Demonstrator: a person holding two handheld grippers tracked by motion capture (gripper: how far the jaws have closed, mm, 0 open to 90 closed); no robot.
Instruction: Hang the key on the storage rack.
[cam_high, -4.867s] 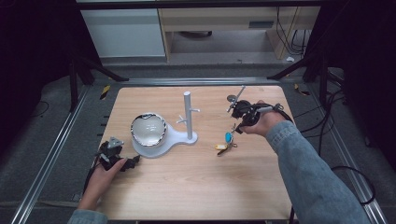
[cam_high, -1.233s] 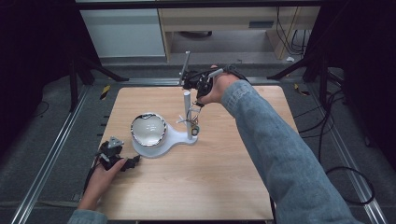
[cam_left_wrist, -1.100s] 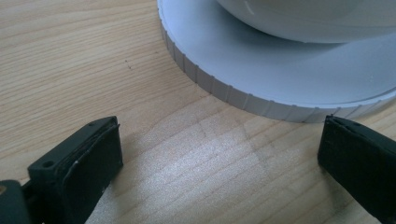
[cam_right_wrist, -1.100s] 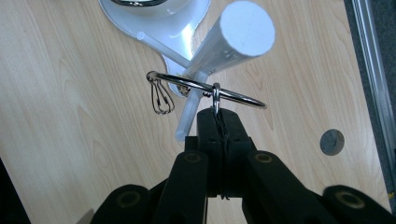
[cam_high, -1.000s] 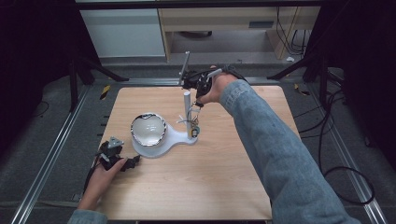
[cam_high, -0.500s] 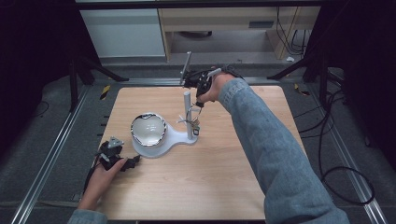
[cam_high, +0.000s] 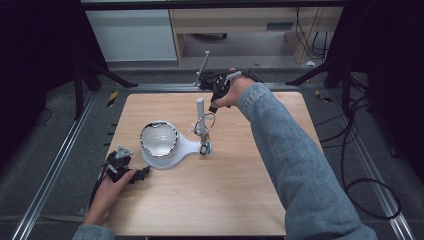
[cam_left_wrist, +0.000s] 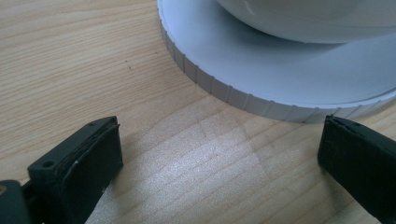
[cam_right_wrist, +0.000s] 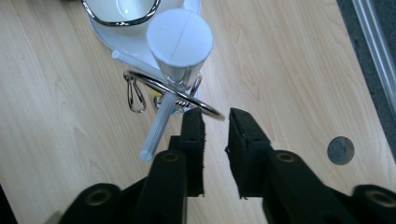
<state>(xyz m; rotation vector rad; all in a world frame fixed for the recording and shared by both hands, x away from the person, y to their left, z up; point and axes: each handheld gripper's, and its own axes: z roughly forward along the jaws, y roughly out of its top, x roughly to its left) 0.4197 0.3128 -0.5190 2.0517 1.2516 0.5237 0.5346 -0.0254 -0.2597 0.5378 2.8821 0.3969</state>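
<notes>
At the left of the high view, the left gripper (cam_high: 121, 167) rests on the wooden surface (cam_high: 240, 190) near its left edge, the hand behind it. In the left gripper view its jaws stand wide apart with nothing between them but bare wood; the ribbed rim of the white stand base (cam_left_wrist: 261, 70) lies just ahead of them, not touched.

Further right, the stand carries a shiny bowl (cam_high: 159, 138) on its round part and an upright white post (cam_high: 200, 114) with a thin crossbar (cam_right_wrist: 161, 122). The key ring (cam_right_wrist: 173, 91), with its small carabiner (cam_right_wrist: 135, 98) and other trinkets hanging from it, now sits around the post, draped over the crossbar.

To the right of the post, the right gripper (cam_high: 216, 97) hangs at the upper part of it. In the right gripper view its jaws have just been opening: a narrow gap shows between the pads, and the wire of the ring passes just beyond the tips, no longer pinched.

The step in hand seems to be the release: the ring is hung and the grip is letting go. The next move probably calls for parting the jaws a little more, then drawing the right gripper back and up, away from the post, without snagging the ring or tipping the stand.
</notes>
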